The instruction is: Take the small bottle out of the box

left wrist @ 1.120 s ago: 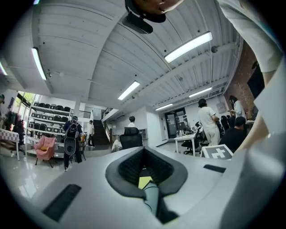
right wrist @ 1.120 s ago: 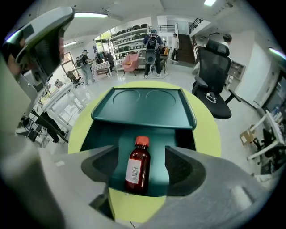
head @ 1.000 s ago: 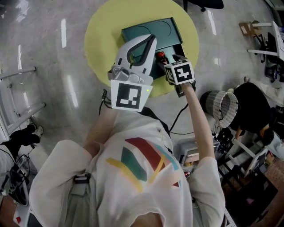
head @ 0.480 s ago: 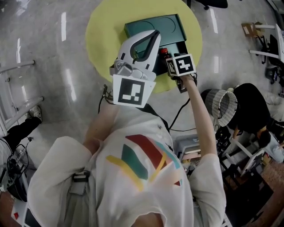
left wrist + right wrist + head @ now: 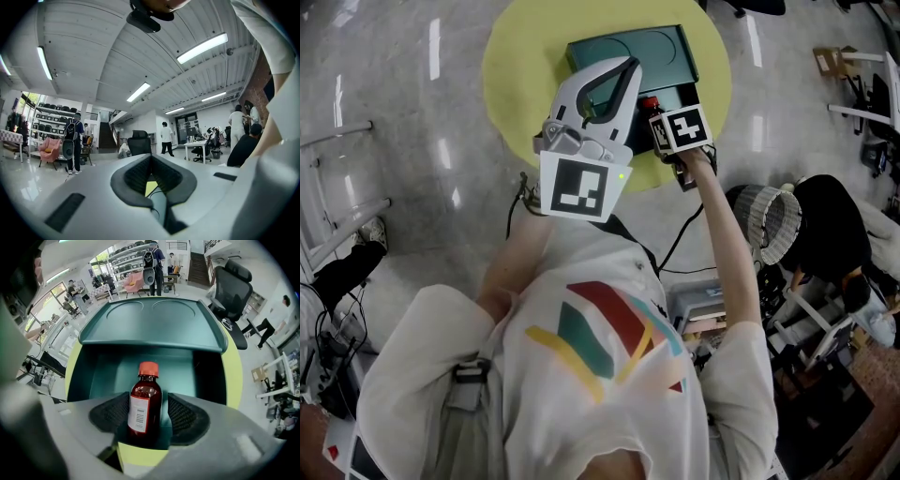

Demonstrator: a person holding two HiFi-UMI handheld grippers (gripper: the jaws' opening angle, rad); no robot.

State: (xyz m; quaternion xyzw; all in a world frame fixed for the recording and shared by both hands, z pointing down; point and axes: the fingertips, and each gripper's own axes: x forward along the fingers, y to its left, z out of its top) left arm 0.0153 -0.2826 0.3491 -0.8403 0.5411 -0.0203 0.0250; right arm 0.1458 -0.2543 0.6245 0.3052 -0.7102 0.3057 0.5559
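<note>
Inside the open teal box [image 5: 108, 376] on the yellow table [image 5: 236, 366], the small bottle [image 5: 146, 399] stands upright between the right gripper's [image 5: 148, 414] closing jaws, not yet firmly pinched; the grasp is underway and next probably calls for full clamping, then a straight lift.

1 teal box [image 5: 628, 47] is set on a round yellow table [image 5: 516, 66]; 1 red-capped small bottle [image 5: 649, 105] is seen in it, beside the left gripper [image 5: 623, 70].
</note>
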